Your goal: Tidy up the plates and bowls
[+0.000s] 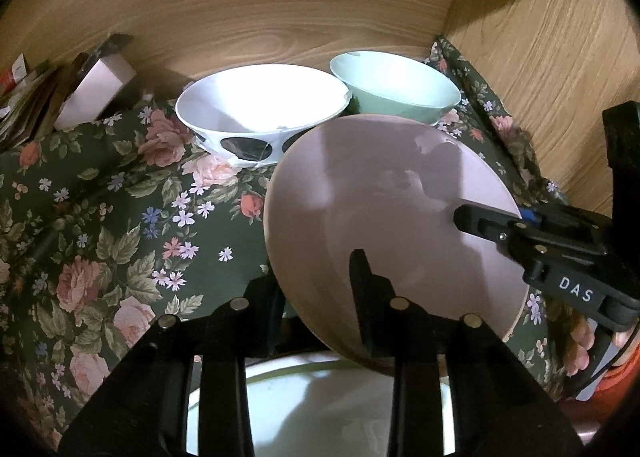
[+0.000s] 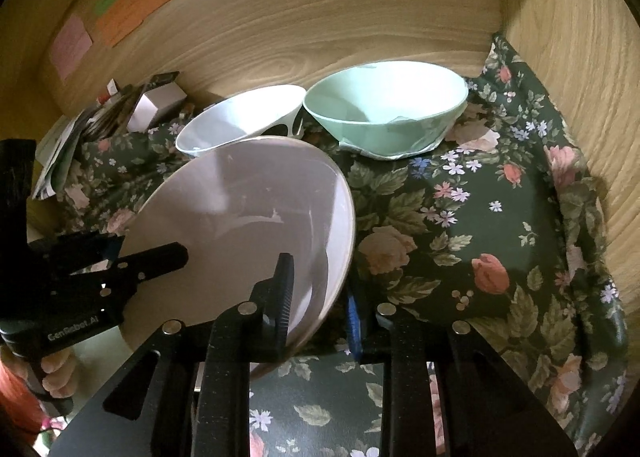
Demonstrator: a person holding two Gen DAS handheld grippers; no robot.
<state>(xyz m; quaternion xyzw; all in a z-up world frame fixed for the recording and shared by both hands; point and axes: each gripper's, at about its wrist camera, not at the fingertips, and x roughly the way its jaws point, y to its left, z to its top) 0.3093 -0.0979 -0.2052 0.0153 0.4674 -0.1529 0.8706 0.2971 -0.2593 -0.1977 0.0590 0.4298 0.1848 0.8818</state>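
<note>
Both my grippers, left gripper (image 1: pixel 316 297) and right gripper (image 2: pixel 320 289), pinch the rim of the round pale pink ceramic plate (image 1: pixel 384 217), tilted above the floral cloth (image 1: pixel 120 217). I'd level it, then lower it gently onto the white plate (image 1: pixel 320 409) below.

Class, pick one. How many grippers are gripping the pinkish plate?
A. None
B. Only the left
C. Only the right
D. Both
D: the left gripper and the right gripper each have a finger on the plate's face, clamping opposite edges.
</note>
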